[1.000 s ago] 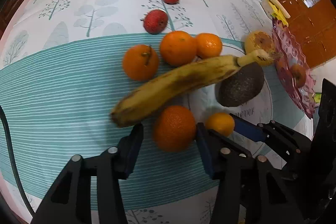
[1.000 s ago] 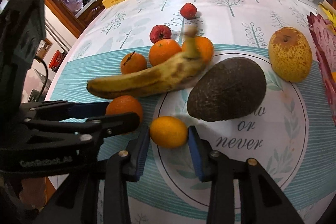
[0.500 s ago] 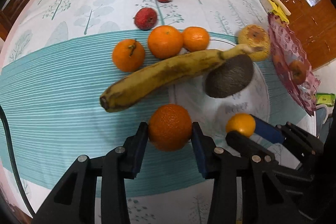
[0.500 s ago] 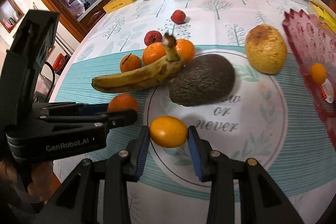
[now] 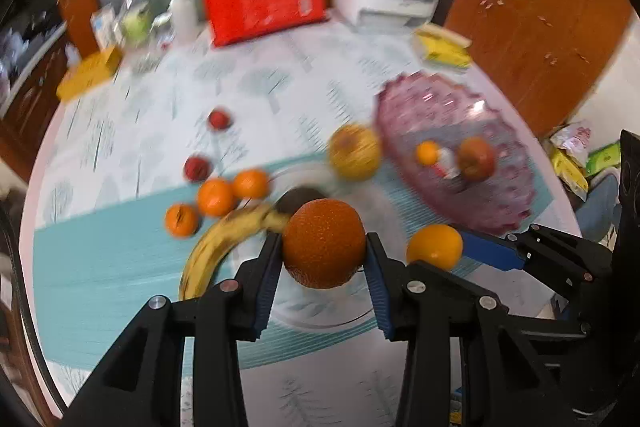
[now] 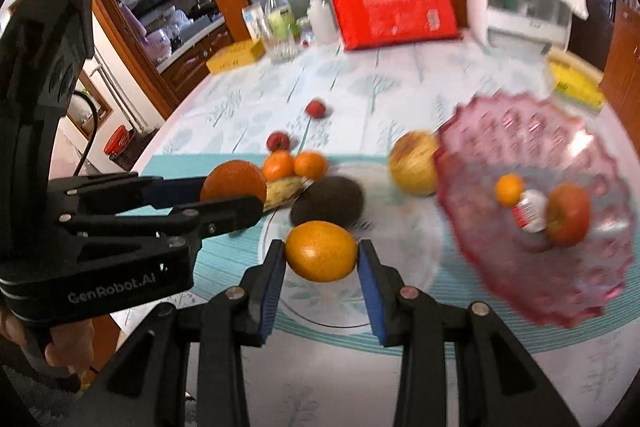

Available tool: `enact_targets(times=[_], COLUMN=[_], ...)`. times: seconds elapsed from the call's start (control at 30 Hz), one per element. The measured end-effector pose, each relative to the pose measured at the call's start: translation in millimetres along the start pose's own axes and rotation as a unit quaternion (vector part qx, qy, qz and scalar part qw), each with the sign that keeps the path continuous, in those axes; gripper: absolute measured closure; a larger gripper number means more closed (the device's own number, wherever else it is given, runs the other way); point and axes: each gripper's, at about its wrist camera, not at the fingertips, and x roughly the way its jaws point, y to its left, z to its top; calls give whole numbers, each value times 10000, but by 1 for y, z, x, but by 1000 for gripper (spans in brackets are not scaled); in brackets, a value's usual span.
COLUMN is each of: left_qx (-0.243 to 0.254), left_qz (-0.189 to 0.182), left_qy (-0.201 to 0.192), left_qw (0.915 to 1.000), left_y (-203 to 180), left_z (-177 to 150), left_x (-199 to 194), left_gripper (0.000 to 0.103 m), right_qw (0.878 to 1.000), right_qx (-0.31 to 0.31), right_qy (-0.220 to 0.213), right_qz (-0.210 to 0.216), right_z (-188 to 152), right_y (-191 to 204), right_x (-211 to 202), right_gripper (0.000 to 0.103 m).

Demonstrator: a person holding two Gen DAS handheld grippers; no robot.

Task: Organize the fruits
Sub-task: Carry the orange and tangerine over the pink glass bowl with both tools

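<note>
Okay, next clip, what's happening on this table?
A person is sorting fruit with a handheld gripper in each hand. The left gripper is shut on a dark orange, and the right gripper is shut on a smaller, lighter orange; both fruits are off the table. The pink glass dish on the right holds a small orange, an apple and a small packet. A banana, an avocado, a pear, three more oranges and two small red fruits lie on the tablecloth.
</note>
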Motion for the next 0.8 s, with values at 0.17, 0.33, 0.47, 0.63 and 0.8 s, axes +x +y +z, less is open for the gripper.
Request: enact_targets(times=[0.17,0.33,0.47,0.63,0.8], left_qx=[374,601,737,799,790], left_qz=[-93,-153,-98,-54,134], left_qy=[-411,-751,-885,-984,-933], left_qw=[9984,9952,9933,9919,9924], left_y=[-53,-99,-129,-161,-185], left_z=[22,39,51,65,75], left_x=[-24,-41,-45,-43,-31], left_gripper=[64,64,64,64,64], right_qw=[9988,9958,9930,9900,9899], right_qx=[-39,74,199,358,466], right_qy=[-390,-668,-838,-974,-883], right_qz=[-277,-615,-805,-951,-1008], right_z=[6,14,24,32,34], right_y=[-26,-64,-94,-131,-159], right_x=[-49,-93,-121,-145,-146], right_gripper=[66,66,66,66,66])
